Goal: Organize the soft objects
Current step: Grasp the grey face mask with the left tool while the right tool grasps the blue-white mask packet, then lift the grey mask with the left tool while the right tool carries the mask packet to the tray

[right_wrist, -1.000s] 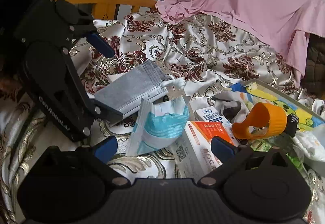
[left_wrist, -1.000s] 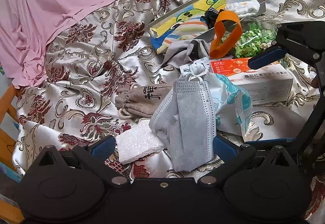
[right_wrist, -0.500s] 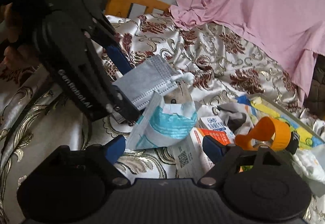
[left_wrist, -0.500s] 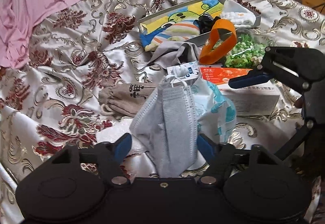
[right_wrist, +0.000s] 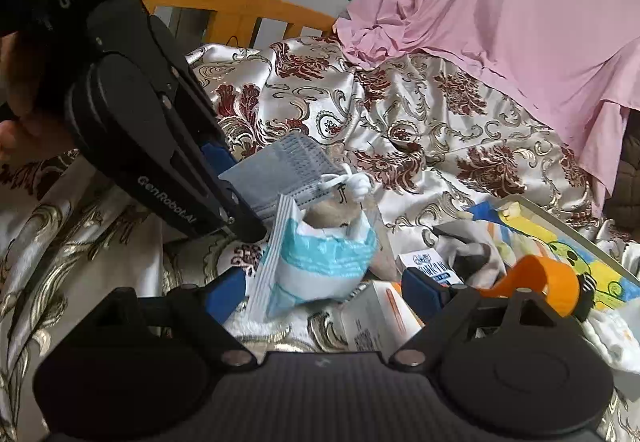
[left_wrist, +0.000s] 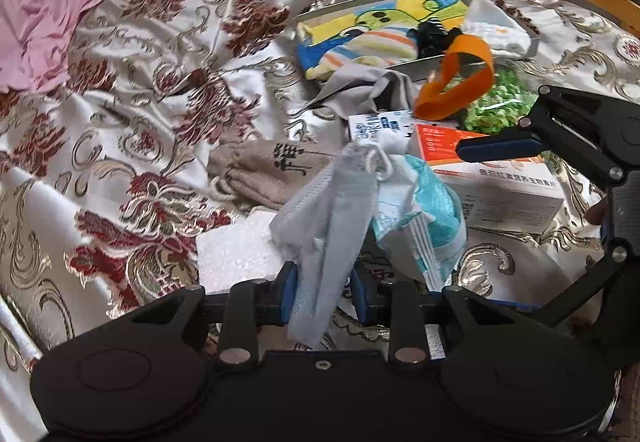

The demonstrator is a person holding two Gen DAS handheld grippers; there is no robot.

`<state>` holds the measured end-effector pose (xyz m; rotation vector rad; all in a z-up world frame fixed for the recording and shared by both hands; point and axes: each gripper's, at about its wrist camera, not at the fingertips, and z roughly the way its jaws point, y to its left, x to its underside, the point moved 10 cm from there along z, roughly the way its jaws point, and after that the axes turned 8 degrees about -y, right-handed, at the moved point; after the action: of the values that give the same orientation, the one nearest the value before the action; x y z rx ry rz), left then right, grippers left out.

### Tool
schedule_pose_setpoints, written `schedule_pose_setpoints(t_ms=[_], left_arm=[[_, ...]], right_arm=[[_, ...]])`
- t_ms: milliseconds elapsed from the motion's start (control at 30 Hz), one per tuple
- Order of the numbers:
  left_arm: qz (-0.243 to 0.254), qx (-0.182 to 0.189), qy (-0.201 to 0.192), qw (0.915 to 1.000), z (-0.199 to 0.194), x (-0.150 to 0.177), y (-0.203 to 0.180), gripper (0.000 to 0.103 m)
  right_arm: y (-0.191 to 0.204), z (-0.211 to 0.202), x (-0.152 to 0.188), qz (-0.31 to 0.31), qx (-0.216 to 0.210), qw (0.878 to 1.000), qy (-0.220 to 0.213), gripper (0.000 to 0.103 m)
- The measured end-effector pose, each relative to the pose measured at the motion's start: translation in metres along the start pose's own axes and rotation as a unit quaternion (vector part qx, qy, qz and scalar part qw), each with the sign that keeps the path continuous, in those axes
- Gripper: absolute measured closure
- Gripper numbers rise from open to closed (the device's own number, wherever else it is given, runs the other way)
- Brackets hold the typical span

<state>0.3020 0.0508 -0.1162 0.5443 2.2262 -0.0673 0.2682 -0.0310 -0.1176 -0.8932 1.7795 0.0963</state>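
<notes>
One grey face mask (left_wrist: pixel 328 217) is the item in hand, and it lies folded lengthwise directly between the blue pads of your left gripper (left_wrist: pixel 323 292). The jaws of that gripper are closing on the mask's near end; the cloth is bunched in the gap and the pads appear to touch it on both sides, so I judge the grip nearly made but not yet firm. Its far end, with the white ear loops (left_wrist: pixel 378 161), rests on the blue-and-white mask packet (left_wrist: pixel 428 209), which suggests the mask was drawn from that packet and is being taken by the free end to pull it clear.

Your right gripper (right_wrist: pixel 324 288) stands released, jaws wide, with the mask packet (right_wrist: pixel 320 266) between its fingers but not visibly pinched. I read this as a bracing position: ready to steady the packet while the left draws the mask away.

Just beside the mask lie a tan drawstring pouch (left_wrist: pixel 272 169) and a white foam block (left_wrist: pixel 236 250), both on the brocade bedspread (left_wrist: pixel 140 161). Beyond the packet sit an orange-and-white carton (left_wrist: pixel 504 185), an orange band (left_wrist: pixel 460 81) and a tray (left_wrist: pixel 376 25) already holding striped and white cloth items, the likely destination. Risk noted: the ear loops may snag on the packet.
</notes>
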Motion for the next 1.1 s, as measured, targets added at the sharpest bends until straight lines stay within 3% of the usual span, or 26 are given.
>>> schedule_pose_setpoints(t_ms=[167,433,800,933,1100], left_arm=[[-0.007,-0.008,-0.006,0.9999,-0.002,-0.003,0.004,0.073],[-0.007,-0.011,-0.007,0.9999,-0.001,-0.004,0.005,0.076],[-0.013,-0.008,-0.007,0.9999,-0.001,-0.004,0.004,0.083],[-0.014,-0.011,-0.01,0.9998,-0.002,-0.004,0.006,0.085],[-0.019,0.03,-0.028,0.999,-0.008,-0.007,-0.002,0.087]], right_arm=[[0.0,0.006,0.004,0.019,-0.003,1.0,0.008,0.021],[-0.003,0.006,0.004,0.035,0.008,0.999,0.0,0.041],[-0.003,0.013,0.002,0.042,0.016,0.999,-0.003,0.039],[-0.002,0.014,0.001,0.039,0.027,0.999,-0.008,0.05],[-0.002,0.008,-0.001,0.045,0.029,0.998,-0.017,0.059]])
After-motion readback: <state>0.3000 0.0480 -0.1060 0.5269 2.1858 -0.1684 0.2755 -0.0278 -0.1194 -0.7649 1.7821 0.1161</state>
